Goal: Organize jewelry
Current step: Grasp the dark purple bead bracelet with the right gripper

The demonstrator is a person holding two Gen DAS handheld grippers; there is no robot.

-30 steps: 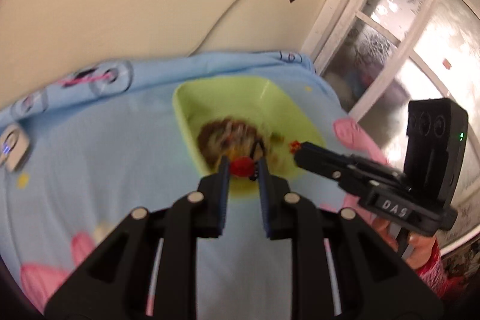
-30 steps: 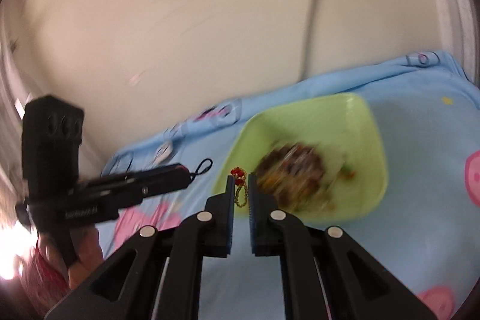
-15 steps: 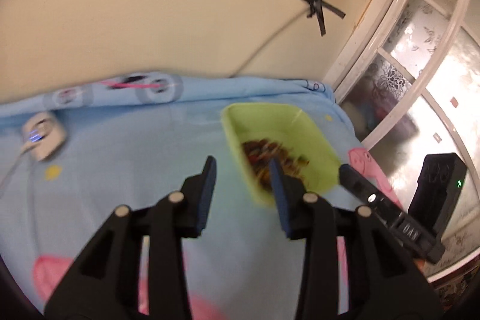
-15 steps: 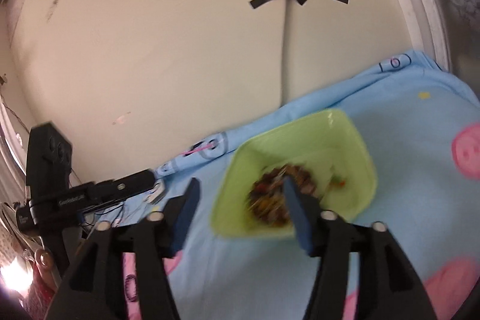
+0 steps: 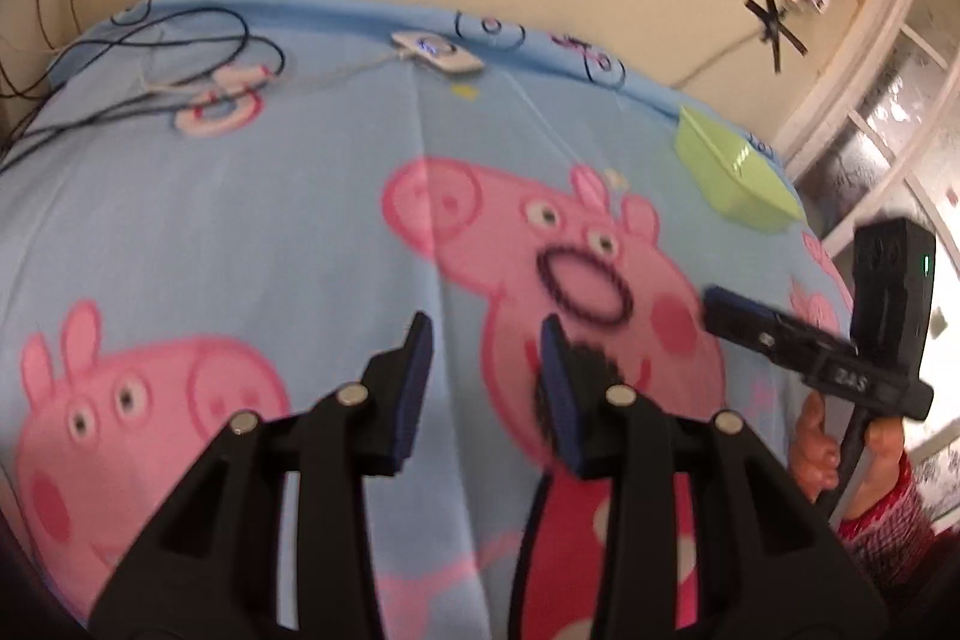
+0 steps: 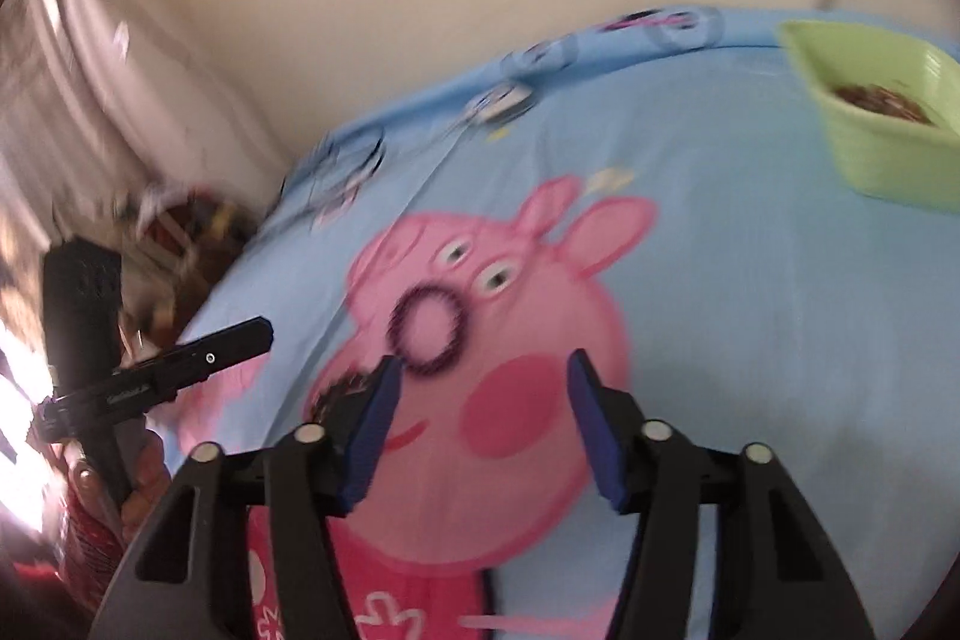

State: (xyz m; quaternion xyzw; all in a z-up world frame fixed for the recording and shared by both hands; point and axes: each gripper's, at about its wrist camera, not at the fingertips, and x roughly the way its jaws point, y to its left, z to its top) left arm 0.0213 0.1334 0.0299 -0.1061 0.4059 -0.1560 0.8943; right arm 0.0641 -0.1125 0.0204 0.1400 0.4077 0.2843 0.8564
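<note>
A dark beaded bracelet ring (image 5: pixel 585 289) lies flat on the pink pig print of the blue bedsheet; it also shows in the right wrist view (image 6: pixel 427 331). A second dark beaded clump (image 5: pixel 591 361) lies beside my left gripper's right finger and shows in the right wrist view (image 6: pixel 342 391). My left gripper (image 5: pixel 485 364) is open and empty just short of the ring. My right gripper (image 6: pixel 480 403) is open and empty just short of the ring. A green tray (image 6: pixel 876 112) with jewelry in it sits far right; it also shows in the left wrist view (image 5: pixel 729 175).
A white charger (image 5: pixel 438 52) and black cables (image 5: pixel 150 46) lie at the sheet's far edge by the wall. A window frame (image 5: pixel 852 100) stands at the right. Each gripper shows in the other's view: right one (image 5: pixel 816 346), left one (image 6: pixel 150 370).
Both grippers let go of jewelry over the green tray, opened, and pulled back across the bed. They are now low over the pig print by the dark bracelets.
</note>
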